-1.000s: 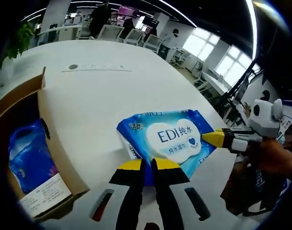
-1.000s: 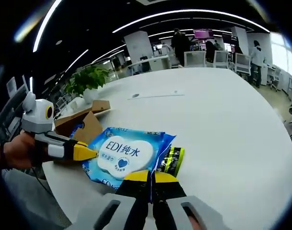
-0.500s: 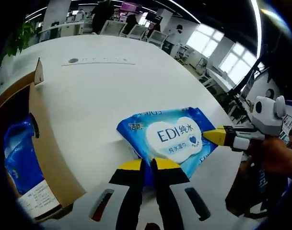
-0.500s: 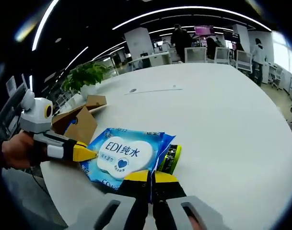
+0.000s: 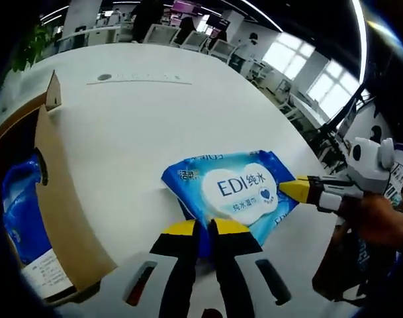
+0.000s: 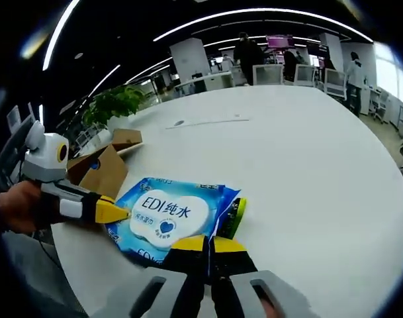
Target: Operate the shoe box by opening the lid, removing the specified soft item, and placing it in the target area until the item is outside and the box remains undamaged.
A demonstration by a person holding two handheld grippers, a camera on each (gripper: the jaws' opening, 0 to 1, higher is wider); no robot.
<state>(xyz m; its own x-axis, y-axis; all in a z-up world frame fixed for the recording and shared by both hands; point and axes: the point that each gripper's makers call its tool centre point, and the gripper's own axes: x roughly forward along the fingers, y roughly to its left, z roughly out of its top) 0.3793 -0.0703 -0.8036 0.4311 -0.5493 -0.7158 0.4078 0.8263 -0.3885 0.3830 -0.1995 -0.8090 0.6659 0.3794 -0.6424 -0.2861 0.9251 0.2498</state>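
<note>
Jaws of your left gripper point(image 5: 204, 228) and right gripper point(image 6: 206, 244) each pinch an edge of the blue soft wet-wipe pack point(image 5: 235, 192), already outside the open cardboard shoe box point(image 5: 52, 199) at nine o'clock; only setting it down and releasing appears left.

Over the last second little has moved. In my right gripper view, the green packet point(image 6: 234, 217) under the wipes pack point(image 6: 169, 215) has slid further beneath it, so less of it peeks out. My left hand's view has swung away from the shoe box point(image 5: 59, 212).
</note>
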